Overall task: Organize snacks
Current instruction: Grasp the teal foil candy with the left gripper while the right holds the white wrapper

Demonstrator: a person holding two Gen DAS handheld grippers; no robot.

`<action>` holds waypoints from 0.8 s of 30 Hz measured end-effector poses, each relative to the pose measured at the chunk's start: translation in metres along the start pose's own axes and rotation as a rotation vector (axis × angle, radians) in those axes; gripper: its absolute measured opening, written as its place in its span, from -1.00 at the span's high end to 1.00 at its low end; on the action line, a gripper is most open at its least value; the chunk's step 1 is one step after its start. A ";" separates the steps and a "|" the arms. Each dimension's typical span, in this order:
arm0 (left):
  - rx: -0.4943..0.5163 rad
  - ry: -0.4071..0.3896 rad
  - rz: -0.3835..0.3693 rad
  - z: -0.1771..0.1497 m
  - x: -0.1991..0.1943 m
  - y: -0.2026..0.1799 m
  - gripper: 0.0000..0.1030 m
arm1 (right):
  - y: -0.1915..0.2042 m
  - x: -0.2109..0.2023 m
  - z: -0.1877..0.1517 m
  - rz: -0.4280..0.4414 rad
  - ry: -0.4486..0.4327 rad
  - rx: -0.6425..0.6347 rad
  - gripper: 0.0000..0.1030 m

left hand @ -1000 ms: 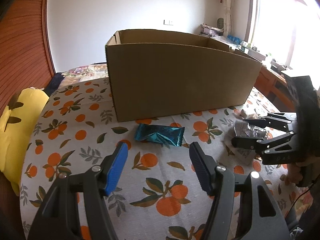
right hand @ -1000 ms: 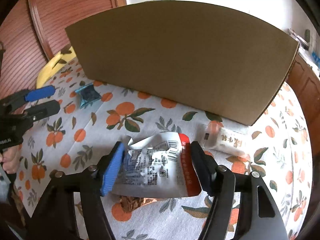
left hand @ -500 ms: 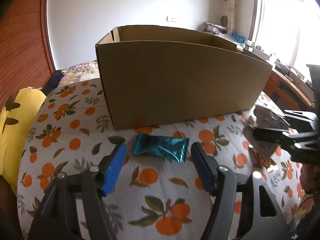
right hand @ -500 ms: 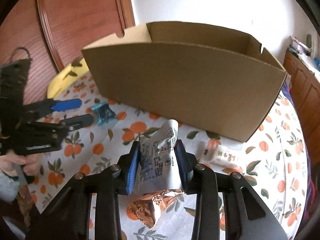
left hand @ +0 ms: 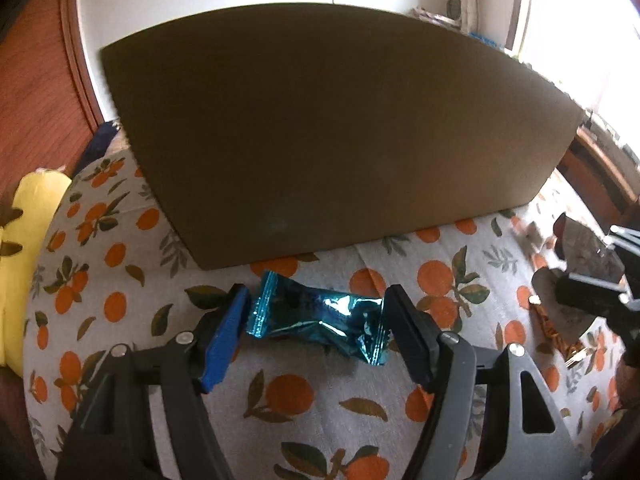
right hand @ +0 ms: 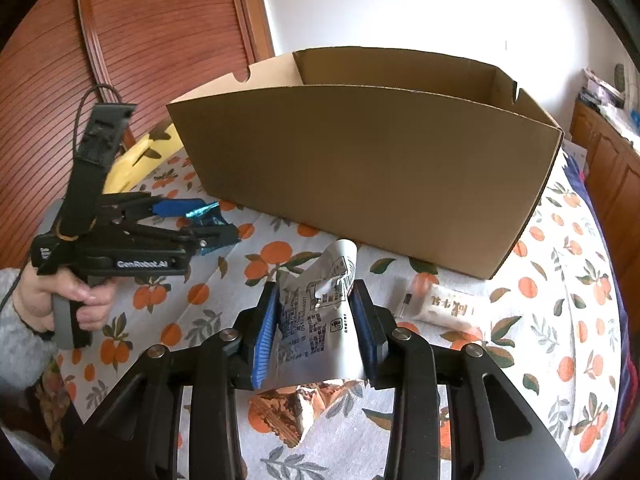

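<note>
Left wrist view: my left tool (left hand: 316, 320) straddles the teal snack packet (left hand: 318, 322) unclenched, its long axis running nine to three between the pads, box (left hand: 320, 128) at twelve; my right tool (right hand: 314, 326) clenches a silver packet (right hand: 316, 316).

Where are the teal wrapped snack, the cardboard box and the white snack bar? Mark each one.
teal wrapped snack (left hand: 320, 318), left wrist view, middle of the foil wrapper.
cardboard box (right hand: 372, 168), right wrist view, near outer wall.
white snack bar (right hand: 442, 307), right wrist view, middle of the wrapper.
</note>
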State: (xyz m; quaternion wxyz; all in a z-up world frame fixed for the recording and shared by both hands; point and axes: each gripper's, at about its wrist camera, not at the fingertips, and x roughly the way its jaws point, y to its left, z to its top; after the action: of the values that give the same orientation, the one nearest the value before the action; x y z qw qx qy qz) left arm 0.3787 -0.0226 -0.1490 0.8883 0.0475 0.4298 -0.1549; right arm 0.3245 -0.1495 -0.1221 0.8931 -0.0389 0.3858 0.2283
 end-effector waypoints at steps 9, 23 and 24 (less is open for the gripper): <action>0.029 -0.032 -0.033 -0.008 -0.017 -0.013 0.14 | -0.001 -0.004 -0.002 -0.001 -0.013 0.014 0.31; 0.034 -0.114 -0.044 -0.016 -0.068 -0.019 0.34 | 0.003 -0.011 -0.001 -0.008 -0.025 0.009 0.31; 0.035 -0.121 -0.046 -0.017 -0.072 -0.020 0.34 | 0.004 -0.012 -0.001 -0.009 -0.027 0.008 0.31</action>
State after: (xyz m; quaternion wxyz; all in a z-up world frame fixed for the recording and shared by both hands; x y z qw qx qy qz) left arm 0.3180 -0.0212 -0.1024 0.9079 0.0434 0.3734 -0.1853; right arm 0.3153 -0.1506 -0.1141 0.8992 -0.0339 0.3746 0.2234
